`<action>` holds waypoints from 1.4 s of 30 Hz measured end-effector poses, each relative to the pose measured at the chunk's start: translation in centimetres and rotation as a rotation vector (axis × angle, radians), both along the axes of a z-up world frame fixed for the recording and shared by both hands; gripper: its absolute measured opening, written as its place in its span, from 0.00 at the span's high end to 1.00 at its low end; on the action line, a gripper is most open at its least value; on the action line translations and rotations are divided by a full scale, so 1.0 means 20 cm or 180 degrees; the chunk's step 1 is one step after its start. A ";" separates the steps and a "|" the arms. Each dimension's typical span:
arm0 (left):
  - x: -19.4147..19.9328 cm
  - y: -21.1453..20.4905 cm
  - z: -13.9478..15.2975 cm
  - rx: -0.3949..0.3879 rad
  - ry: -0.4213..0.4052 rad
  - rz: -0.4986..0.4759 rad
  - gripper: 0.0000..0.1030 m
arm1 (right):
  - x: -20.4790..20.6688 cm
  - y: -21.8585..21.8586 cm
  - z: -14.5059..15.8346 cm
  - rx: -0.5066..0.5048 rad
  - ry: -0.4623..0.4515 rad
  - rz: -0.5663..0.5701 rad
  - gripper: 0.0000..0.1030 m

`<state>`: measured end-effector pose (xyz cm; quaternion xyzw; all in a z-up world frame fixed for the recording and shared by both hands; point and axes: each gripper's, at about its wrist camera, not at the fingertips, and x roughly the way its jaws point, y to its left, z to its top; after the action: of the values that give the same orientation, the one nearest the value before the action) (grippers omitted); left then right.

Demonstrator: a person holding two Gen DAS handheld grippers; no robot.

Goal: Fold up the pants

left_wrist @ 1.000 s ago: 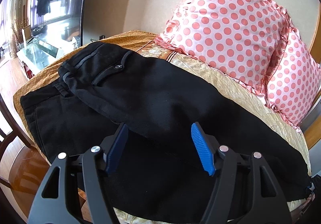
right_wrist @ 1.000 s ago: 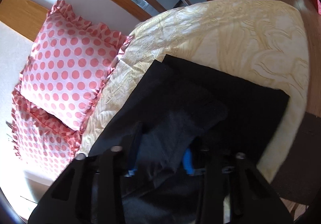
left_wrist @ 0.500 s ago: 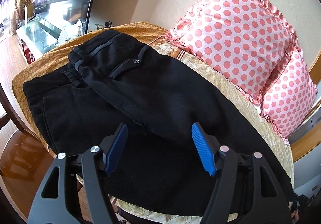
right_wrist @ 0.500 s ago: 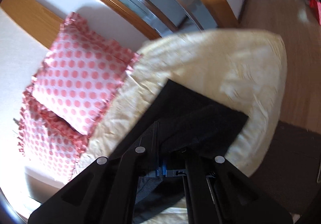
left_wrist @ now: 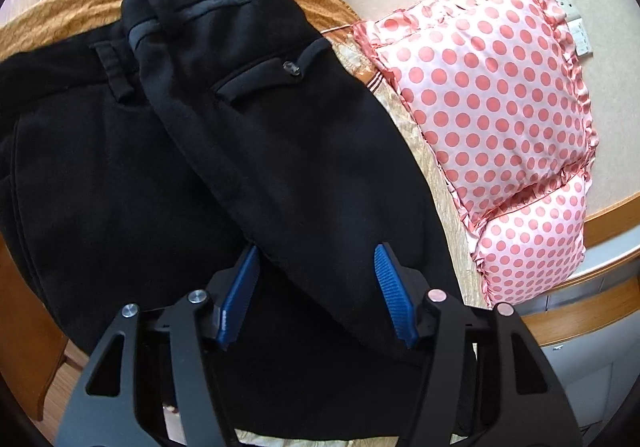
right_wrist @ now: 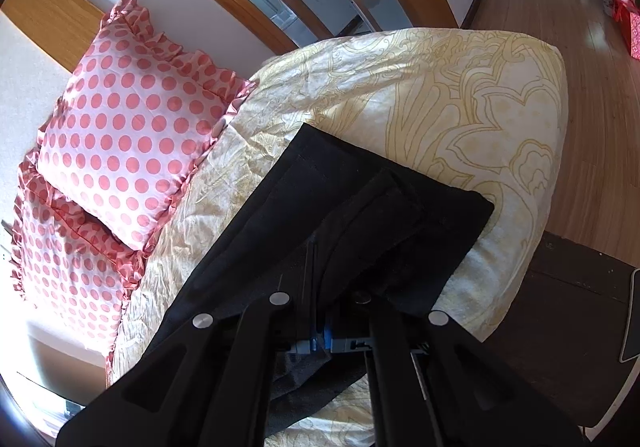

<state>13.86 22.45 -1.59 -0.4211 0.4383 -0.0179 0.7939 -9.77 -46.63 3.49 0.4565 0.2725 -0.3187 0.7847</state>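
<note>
The bed [right_wrist: 472, 95], under a pale patterned cover, carries everything, with two pink polka-dot pillows [left_wrist: 492, 115] propped along its far edge by the wall. The black pants [left_wrist: 248, 151] lie lengthwise along the bed's near edge, one half lapped over the other, waistband toward the orange-covered end and leg hems [right_wrist: 400, 199] stopping short of the bed's other end. The cloth looks thick, soft and limp, likely to sag and drag rather than slide, so hems or waistband, where layers stack, seem the best holds. The right gripper [right_wrist: 322, 343] sits low at the leg end, jaws pressed together with a dark fold of the pants pinched between them. The left gripper [left_wrist: 316, 299] hovers over the thigh area, blue pads [left_wrist: 394, 301] spread wide, holding nothing.
</note>
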 end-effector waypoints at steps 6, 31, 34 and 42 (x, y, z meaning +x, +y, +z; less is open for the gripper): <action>0.00 -0.01 -0.04 -0.0255 -0.0049 -0.0046 0.48 | 0.02 0.00 -0.01 0.0001 0.0027 0.0018 0.98; -0.31 -0.03 0.23 0.0510 -0.0871 0.0397 0.90 | 0.04 0.01 0.07 -0.0180 -0.0039 0.0096 0.98; -0.44 -0.04 0.22 0.0651 -0.0846 0.0490 0.89 | 0.04 0.01 0.07 -0.0195 -0.0018 0.0103 0.98; -0.52 0.05 -0.06 0.0522 -0.0455 0.0619 0.75 | 0.06 0.02 0.07 -0.0202 0.0020 0.0153 0.98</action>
<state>3.37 23.43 -2.88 -0.3930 0.3377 0.0651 0.8528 -8.61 -46.24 4.86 0.4238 0.2756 -0.3096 0.8054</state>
